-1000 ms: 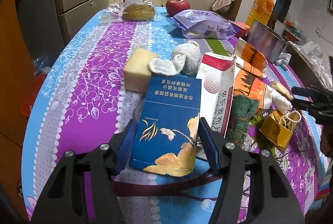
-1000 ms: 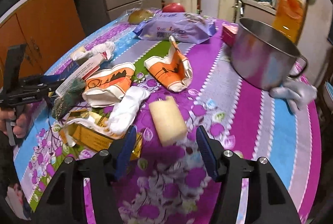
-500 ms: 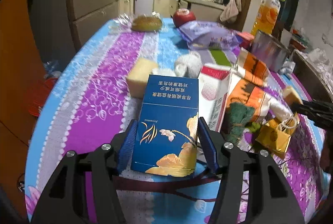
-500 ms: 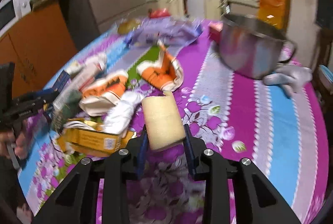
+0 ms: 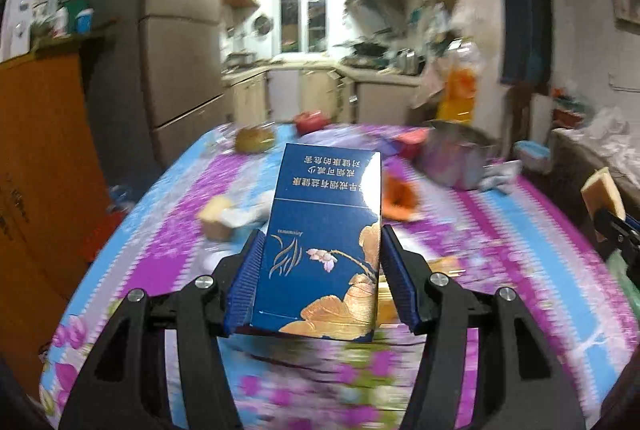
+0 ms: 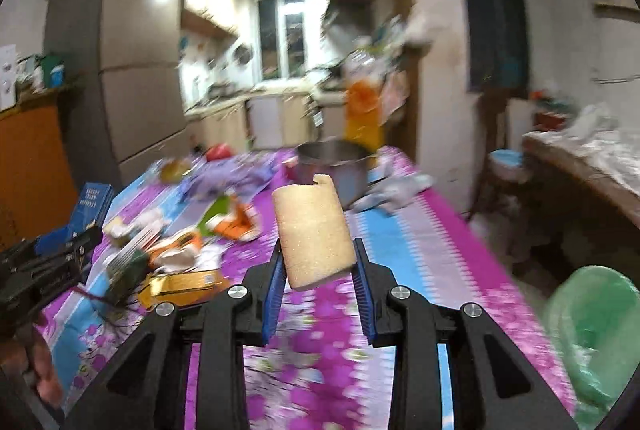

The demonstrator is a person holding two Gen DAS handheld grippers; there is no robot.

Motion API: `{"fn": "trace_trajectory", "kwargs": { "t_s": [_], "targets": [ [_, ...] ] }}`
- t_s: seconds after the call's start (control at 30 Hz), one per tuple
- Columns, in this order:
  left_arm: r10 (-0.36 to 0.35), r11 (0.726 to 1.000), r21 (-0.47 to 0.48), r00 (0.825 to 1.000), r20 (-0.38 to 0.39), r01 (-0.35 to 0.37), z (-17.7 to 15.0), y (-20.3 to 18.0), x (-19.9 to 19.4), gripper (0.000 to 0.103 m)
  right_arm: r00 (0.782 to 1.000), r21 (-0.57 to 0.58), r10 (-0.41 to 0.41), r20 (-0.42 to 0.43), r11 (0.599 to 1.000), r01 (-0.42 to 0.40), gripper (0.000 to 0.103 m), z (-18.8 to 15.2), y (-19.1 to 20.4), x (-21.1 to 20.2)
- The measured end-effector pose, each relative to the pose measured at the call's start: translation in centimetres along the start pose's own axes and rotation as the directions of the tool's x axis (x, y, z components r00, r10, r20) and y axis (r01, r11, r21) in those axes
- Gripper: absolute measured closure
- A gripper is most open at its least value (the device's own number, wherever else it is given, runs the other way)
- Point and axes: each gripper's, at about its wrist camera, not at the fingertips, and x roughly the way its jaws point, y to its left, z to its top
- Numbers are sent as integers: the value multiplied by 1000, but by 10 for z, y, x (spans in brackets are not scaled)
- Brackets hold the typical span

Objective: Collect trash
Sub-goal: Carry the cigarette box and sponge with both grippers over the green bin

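My left gripper (image 5: 320,270) is shut on a dark blue carton with gold flowers (image 5: 324,238) and holds it upright above the table. The carton also shows at the left of the right wrist view (image 6: 93,200). My right gripper (image 6: 318,284) is shut on a tan sponge block (image 6: 314,230), lifted above the table; it also shows at the right edge of the left wrist view (image 5: 602,194). A green trash bag (image 6: 592,334) hangs open at the lower right, beside the table. Orange wrappers (image 6: 234,220), a yellow box (image 6: 186,284) and a dark green scrubber (image 6: 128,272) lie on the table.
A floral cloth covers the table (image 6: 400,250). A steel pot (image 6: 334,170), an oil bottle (image 6: 362,102), a purple bag (image 6: 232,176), an apple (image 5: 308,122) and a bread roll (image 5: 254,140) stand at the far end. Another yellow sponge (image 5: 216,220) lies mid-table.
Both grippers have risen and tilted up, each carrying its object off the table. The right gripper closed on the sponge about a second ago. The views are blurred by motion.
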Motion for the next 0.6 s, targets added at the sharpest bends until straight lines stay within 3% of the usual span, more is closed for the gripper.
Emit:
{"fn": "trace_trajectory", "kwargs": {
  "t_s": [0.27,0.6],
  "targets": [
    [-158,987,44,986,59,156,10,-80,-33,48,978,68,-189,82,981,184,70,-5,-67,-67],
    [-352,930,143,933,73,339,6,-177,-68,48,932,126,-337,134,939,321,70,-13,-137,-139]
  ]
}}
